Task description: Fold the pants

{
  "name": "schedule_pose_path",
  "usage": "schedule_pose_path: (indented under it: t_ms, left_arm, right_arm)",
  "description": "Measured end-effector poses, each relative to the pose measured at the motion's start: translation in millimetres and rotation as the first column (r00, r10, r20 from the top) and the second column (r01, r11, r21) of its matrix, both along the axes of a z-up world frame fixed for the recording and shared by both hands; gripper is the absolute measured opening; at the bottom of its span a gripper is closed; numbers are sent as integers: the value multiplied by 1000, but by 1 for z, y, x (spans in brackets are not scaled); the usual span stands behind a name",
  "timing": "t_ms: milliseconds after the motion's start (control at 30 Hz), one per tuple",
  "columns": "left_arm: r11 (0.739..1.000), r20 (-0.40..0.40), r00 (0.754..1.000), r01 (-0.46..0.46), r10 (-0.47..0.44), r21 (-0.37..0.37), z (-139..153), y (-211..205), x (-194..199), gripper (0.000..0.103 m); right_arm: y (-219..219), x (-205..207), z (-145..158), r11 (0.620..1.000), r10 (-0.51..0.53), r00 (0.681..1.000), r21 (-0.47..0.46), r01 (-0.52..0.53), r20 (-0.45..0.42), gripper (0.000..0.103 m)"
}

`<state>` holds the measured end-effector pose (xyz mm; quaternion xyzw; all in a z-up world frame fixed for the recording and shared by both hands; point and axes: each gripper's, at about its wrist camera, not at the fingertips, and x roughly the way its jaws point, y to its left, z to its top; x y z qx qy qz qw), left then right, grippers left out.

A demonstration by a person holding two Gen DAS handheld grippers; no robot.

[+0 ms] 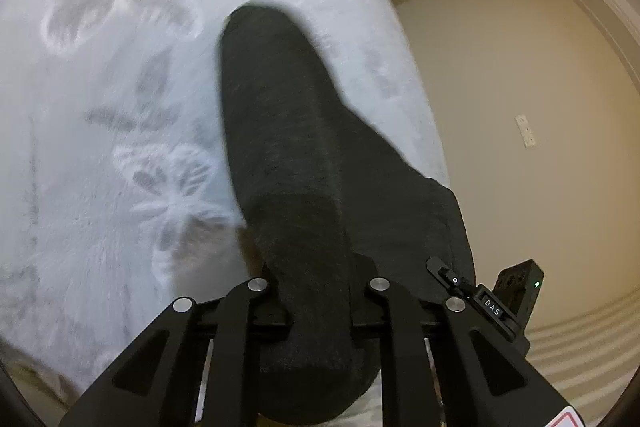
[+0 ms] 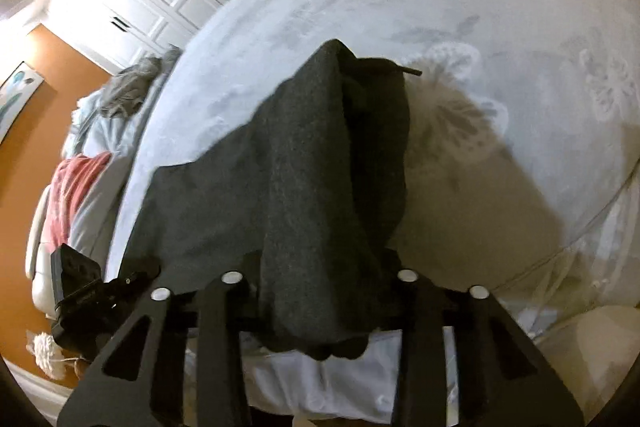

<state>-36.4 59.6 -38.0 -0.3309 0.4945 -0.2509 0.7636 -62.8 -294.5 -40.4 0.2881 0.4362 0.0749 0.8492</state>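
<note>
With both the left gripper [image 1: 320, 307] and right gripper [image 2: 320, 307] clamped on the pants [image 1: 288, 131], keep them level and taut above the bed [image 1: 100, 147].

The left gripper [image 1: 320, 291] is clamped on a bunch of the pants [image 1: 296, 131], its fingers hidden under the cloth, with the black linkage arms spread to either side at the bottom of the left wrist view. The right gripper [image 2: 320, 291] is likewise pinched on the pants [image 2: 304, 167], the cloth draped over its fingers. Each gripper shows at the edge of the other's view, just beside it, so both hold the same end close together.
</note>
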Motion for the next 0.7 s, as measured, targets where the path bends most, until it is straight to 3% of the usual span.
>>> schedule_pose_path:
  t_ms: [200,367,467,567,600,700]
  left_arm:
    - [996,136,987,85,-89,35,83,-12,-31,12]
    - [994,284,953,106,-105,10,159,-2,-62,11]
    - [995,423,901,103,-100,16,215,-3,-75,12]
    - [995,572,815,81,-95,51,272,-8,-91,12]
    - [996,624,776,68,-91,62,293,-7,-100,12]
    - [995,727,681,29,-86,91,340,-10,-105,12]
  right_arm:
    - [8,-57,77,997,65,987,-39,-60,149,31]
    - [11,-98,154,995,83,940,-78,-60,330,31]
    - [12,-113,201,994,87,885,-95,-48,457,31]
    - [12,-123,247,992,103,805,-122,-38,584,31]
    - [13,-121,259,991,106,781,-127,-35,615,31]
    - [13,-113,296,991,113,706,-129,-31,699,32]
